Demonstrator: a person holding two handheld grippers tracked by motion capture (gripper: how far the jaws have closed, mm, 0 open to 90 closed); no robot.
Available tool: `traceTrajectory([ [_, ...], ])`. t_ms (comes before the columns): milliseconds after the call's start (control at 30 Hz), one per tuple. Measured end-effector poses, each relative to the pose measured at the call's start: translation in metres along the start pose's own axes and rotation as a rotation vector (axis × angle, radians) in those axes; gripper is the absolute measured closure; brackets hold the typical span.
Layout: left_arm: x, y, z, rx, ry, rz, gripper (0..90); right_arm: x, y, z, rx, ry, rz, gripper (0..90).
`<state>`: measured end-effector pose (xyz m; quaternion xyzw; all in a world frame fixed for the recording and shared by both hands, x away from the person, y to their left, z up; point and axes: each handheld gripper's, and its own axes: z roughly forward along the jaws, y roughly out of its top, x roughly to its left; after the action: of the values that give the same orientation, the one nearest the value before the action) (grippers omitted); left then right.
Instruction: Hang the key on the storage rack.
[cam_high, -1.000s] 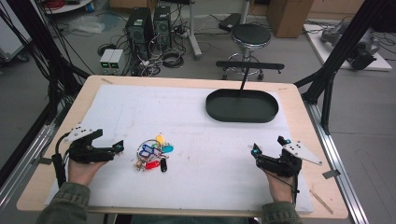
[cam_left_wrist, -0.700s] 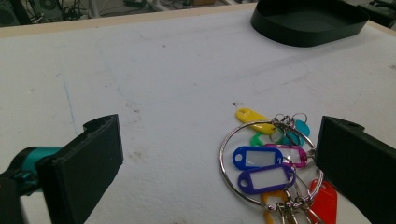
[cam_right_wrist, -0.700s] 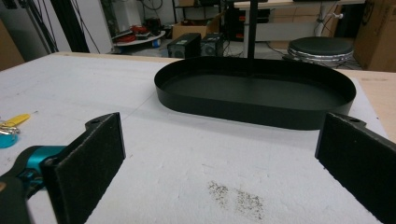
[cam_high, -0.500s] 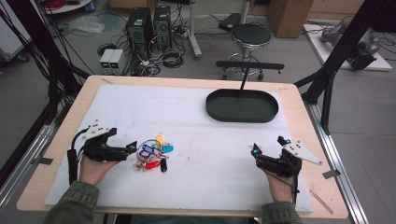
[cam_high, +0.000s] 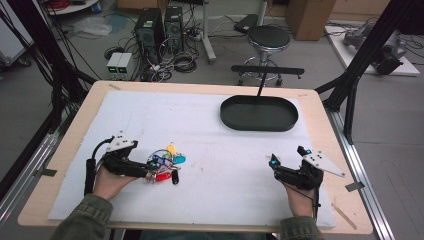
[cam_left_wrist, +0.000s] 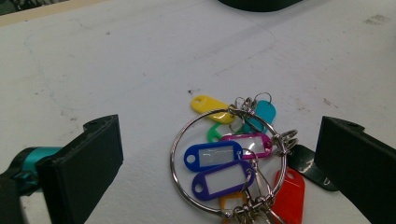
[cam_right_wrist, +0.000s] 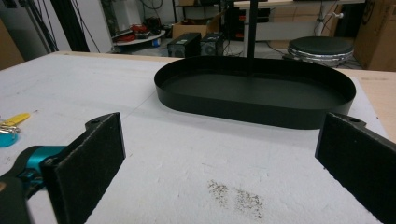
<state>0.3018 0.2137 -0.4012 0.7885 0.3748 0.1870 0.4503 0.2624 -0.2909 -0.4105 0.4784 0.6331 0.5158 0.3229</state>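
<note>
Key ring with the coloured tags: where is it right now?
In the high view the key ring lies on the white mat's near-left part, right at the left gripper; in the left gripper view it sits between the open jaws.

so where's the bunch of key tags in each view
High view: the bunch of key tags lies lower left on the white mat, just ahead of the left claw.
Left gripper view: lower centre, between the open jaws.
Right gripper view: a yellow tag and a teal one at the far left edge.
Shared landmark: the black oval tray.
</note>
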Motion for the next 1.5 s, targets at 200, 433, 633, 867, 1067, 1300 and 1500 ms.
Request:
traceTrajectory([
  [200,-0.01,0.0,0.01,0.053,-0.021,0.053,1.7,0.0,0.0,0.0,0.002,-0.001,-0.001,0.5],
  [433,-0.016,0.0,0.019,0.09,-0.037,0.081,1.7,0.0,0.0,0.0,0.006,-0.001,-0.004,0.5],
  [633,-0.022,-0.001,0.027,0.145,-0.062,0.121,2.4,0.0,0.0,0.0,0.007,-0.002,-0.012,0.5],
  [867,-0.026,-0.002,0.034,0.185,-0.09,0.143,7.0,0.001,0.0,0.001,0.015,0.001,-0.012,0.5],
  [1067,-0.03,-0.004,0.038,0.211,-0.095,0.167,15.1,0.001,-0.001,0.001,0.014,0.001,-0.013,0.5],
  [1300,-0.033,-0.006,0.041,0.245,-0.079,0.206,30.2,0.001,-0.001,0.002,0.028,0.007,-0.022,0.5],
  [1500,-0.034,-0.007,0.044,0.265,-0.085,0.21,42.9,0.001,-0.001,0.002,0.029,0.006,-0.021,0.5],
])
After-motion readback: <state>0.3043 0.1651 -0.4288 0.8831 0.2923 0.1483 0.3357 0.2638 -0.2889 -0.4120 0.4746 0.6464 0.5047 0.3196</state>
